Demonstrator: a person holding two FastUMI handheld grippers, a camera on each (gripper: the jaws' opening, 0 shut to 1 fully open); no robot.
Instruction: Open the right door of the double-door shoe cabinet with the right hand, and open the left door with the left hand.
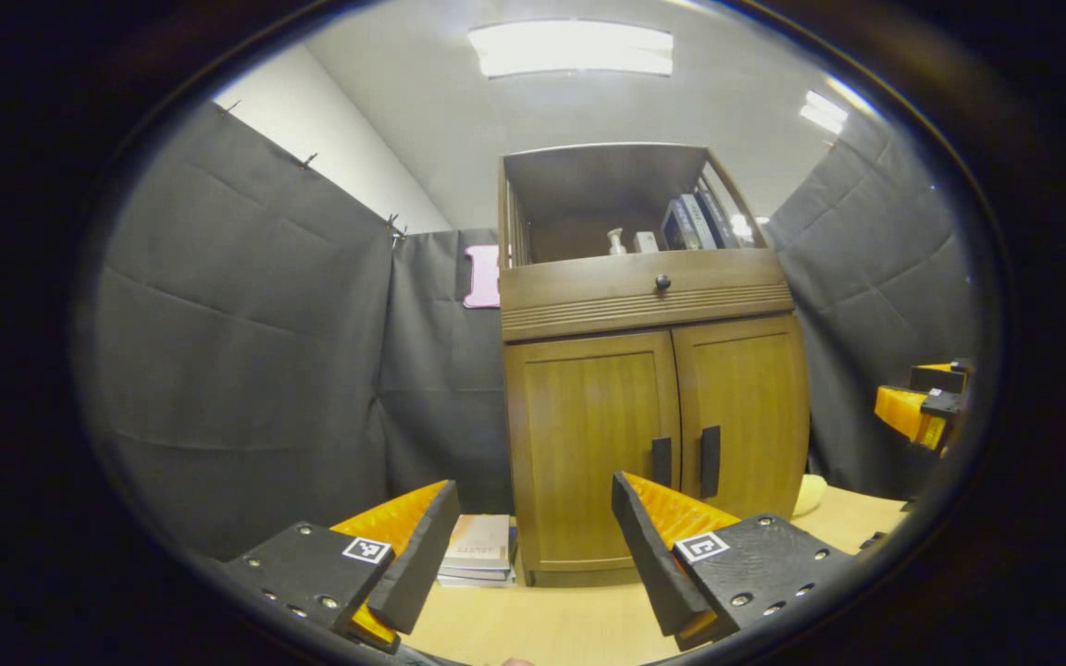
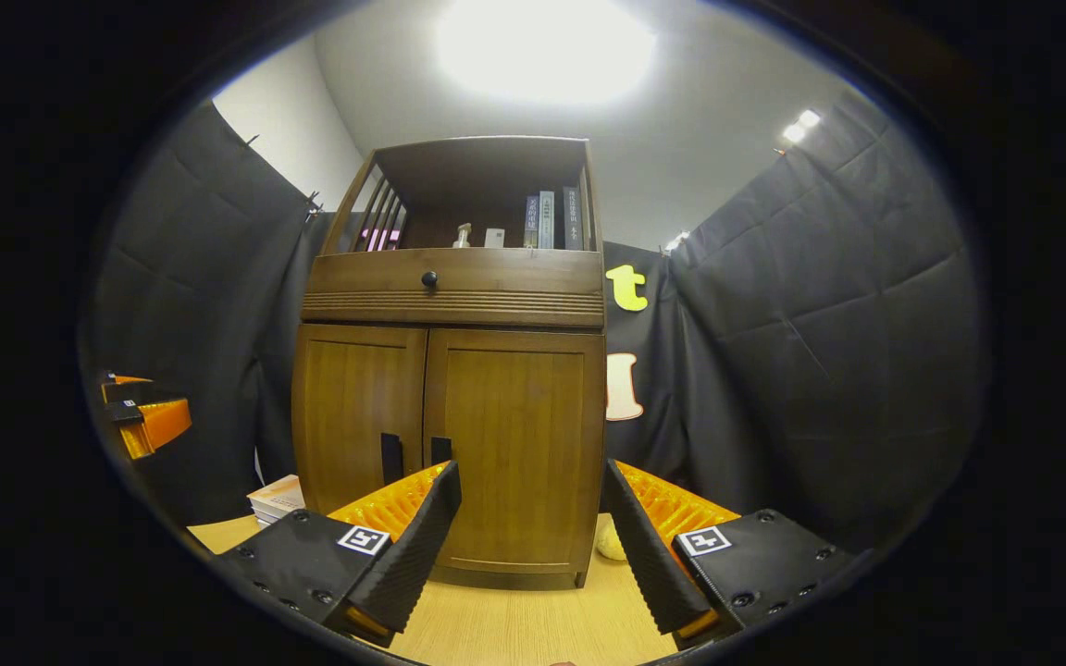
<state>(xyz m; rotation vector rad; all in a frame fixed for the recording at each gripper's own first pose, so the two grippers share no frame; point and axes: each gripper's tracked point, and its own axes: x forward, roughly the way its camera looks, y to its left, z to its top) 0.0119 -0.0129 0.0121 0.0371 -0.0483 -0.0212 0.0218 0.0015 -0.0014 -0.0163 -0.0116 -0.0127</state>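
Note:
The wooden shoe cabinet stands on the table with both doors closed. In the left gripper view its left door and right door each carry a dark vertical handle, the left handle and the right handle. My left gripper is open, short of the cabinet, holding nothing. In the right gripper view my right gripper is open in front of the right door, off the right handle. The right gripper and the left gripper each appear at the edge of the other's view.
A drawer with a round knob sits above the doors, under an open shelf with books. A stack of books lies left of the cabinet, a pale rounded object at its right. The light wooden tabletop lies beneath both grippers.

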